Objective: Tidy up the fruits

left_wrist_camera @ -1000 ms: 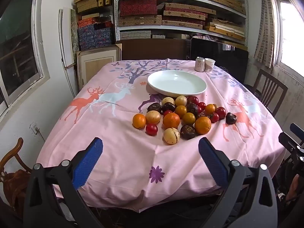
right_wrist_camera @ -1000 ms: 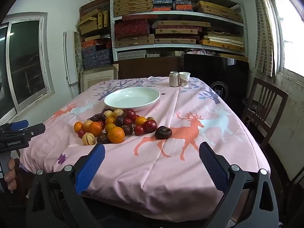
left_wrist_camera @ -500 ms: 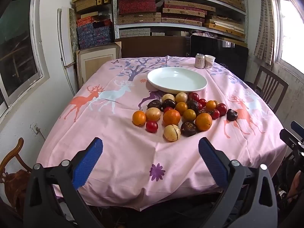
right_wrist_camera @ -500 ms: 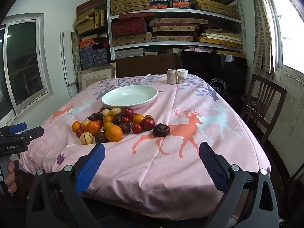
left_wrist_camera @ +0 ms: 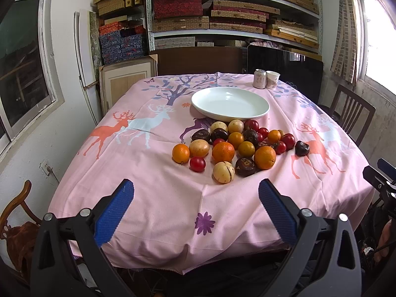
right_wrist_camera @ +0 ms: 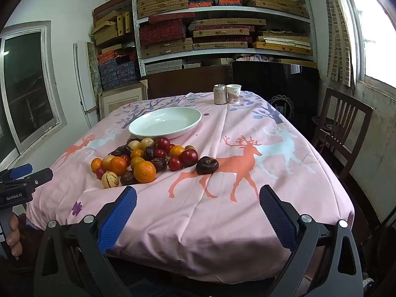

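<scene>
Left gripper point(left_wrist_camera: 195, 208), jaws spread wide with nothing between the blue pads, held off the near edge of the table, above the pink deer-print tablecloth point(left_wrist_camera: 153, 193). Right gripper point(right_wrist_camera: 198, 212), likewise spread and empty, poised off the near edge further to the right; from its camera the left gripper's body appears at the far left, held by a hand point(right_wrist_camera: 13, 235). Beyond the grippers, a cluster of fruits point(left_wrist_camera: 237, 146) lies on the cloth: oranges, small red fruits, pale yellow striped fruits and dark brown-purple fruits, most touching one another. One dark fruit point(right_wrist_camera: 207, 165) sits just apart at the right side of the cluster. Directly behind the cluster stands a white plate point(left_wrist_camera: 230, 104), empty, its near rim just beside the rearmost fruits. At the far edge of the table stand a can point(right_wrist_camera: 220, 94) and a paper cup point(right_wrist_camera: 234, 93), side by side. A wooden chair point(right_wrist_camera: 341, 128) stands to the right of the table.
</scene>
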The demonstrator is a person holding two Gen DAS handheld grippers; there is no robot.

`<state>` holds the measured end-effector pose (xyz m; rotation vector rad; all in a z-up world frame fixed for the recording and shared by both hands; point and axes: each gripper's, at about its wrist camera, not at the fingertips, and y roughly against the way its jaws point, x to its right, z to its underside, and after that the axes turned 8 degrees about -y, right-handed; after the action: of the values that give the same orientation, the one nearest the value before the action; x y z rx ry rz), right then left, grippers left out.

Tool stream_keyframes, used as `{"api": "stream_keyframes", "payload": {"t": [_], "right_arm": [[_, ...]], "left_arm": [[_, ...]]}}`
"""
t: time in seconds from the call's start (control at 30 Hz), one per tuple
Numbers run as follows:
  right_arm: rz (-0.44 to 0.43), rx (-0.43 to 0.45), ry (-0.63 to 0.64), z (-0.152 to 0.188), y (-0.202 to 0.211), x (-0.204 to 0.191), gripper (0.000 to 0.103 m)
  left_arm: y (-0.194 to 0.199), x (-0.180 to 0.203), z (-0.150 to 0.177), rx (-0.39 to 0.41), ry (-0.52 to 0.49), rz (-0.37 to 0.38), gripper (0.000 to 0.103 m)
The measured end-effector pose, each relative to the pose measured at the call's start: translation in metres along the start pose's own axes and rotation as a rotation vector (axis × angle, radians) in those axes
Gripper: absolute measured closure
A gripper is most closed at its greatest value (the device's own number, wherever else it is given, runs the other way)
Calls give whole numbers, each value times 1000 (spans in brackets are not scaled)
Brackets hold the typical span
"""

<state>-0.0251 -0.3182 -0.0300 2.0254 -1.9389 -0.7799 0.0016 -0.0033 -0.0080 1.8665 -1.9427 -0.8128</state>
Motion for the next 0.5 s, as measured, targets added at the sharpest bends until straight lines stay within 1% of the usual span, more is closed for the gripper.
{"api": "stream_keyframes", "payload": {"t": [0.5], "right_arm": [[1, 9, 5, 0, 0, 0, 3]], "left_arm": [[0, 2, 2, 0, -8, 6, 4]]}}
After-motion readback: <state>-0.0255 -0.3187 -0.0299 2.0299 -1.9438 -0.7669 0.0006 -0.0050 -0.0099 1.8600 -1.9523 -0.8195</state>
